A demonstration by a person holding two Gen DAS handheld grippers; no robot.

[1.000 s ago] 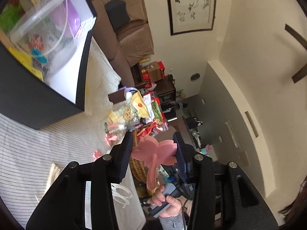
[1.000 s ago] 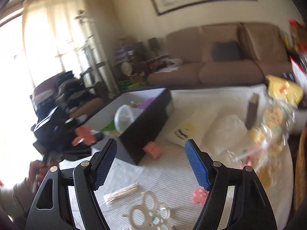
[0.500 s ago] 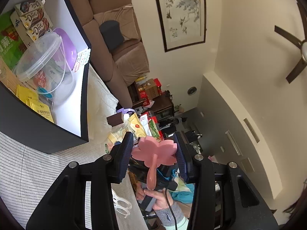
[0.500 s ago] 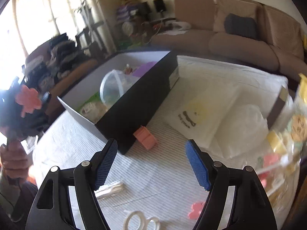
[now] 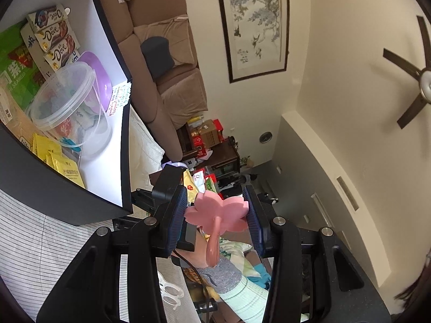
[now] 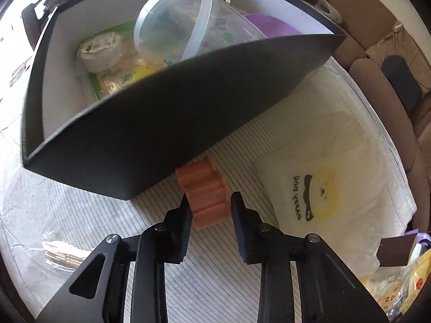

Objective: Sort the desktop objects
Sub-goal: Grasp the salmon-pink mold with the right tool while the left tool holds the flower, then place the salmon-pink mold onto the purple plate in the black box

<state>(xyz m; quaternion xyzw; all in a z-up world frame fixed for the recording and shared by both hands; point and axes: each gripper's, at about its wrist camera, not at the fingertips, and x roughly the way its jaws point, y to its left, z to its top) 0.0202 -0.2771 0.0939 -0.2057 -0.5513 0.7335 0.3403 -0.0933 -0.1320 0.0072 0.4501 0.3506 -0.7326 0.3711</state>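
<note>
My left gripper (image 5: 218,210) is shut on a pink flower-shaped piece (image 5: 215,211) with a stem hanging below it, held level in the air. To its upper left is the black box (image 5: 126,145) with a white inside, holding a clear bucket (image 5: 67,107), a purple lid, chocolate packs and yellow packets. In the right wrist view my right gripper (image 6: 210,207) points steeply down at an orange ridged block (image 6: 207,191) lying on the striped cloth against the black box's (image 6: 161,134) corner. Its jaws are closing, with the block between them and both pads touching its sides.
A white bag with a yellow print (image 6: 323,193) lies right of the block. A wrapped bundle of sticks (image 6: 62,253) lies at the left. Snack packets (image 6: 398,290) crowd the lower right corner. A hand and sleeve (image 5: 237,290) show behind the left gripper, and a brown sofa (image 5: 172,62) stands beyond the table.
My right gripper swung down from a level view to the orange block beside the box, and its jaws narrowed around it. The left gripper drifted toward the box, still holding the pink flower.
</note>
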